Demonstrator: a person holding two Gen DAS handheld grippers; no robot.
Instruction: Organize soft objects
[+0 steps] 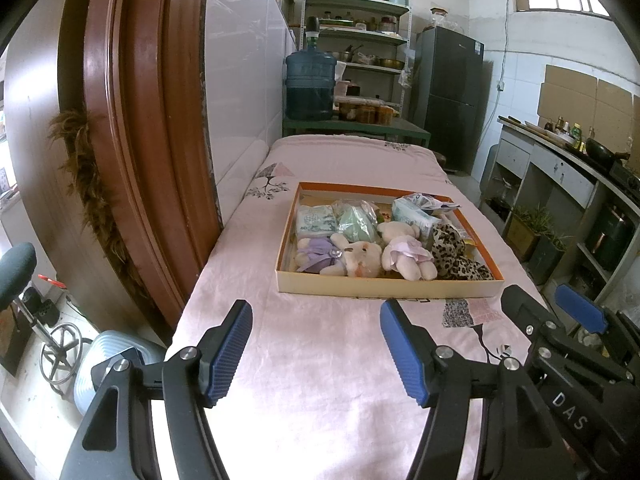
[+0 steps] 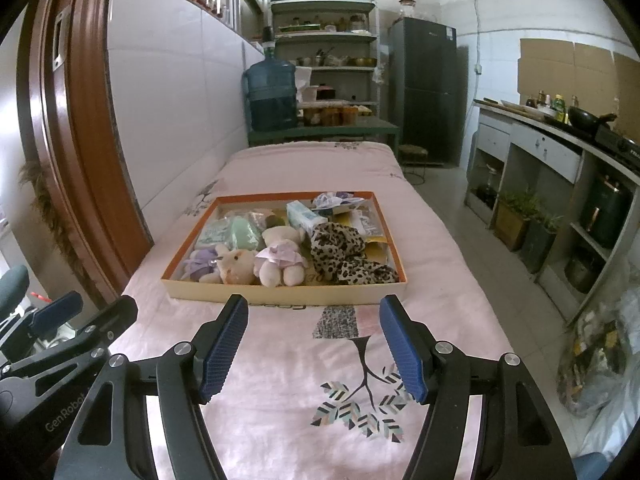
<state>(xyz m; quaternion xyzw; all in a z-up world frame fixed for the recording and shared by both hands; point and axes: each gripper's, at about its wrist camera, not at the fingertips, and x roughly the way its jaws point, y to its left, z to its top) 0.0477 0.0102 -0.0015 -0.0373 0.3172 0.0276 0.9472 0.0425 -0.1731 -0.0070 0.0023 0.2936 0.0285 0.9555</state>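
Open right gripper [image 2: 314, 346], toy box [image 2: 280, 294] beyond

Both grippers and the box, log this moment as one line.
left gripper: open, empty | right gripper: open, empty | box: on pink cloth, toys and scarf inside

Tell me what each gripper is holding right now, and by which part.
Nothing is held. The left gripper and right gripper are both open over the pink cloth, short of the tray.
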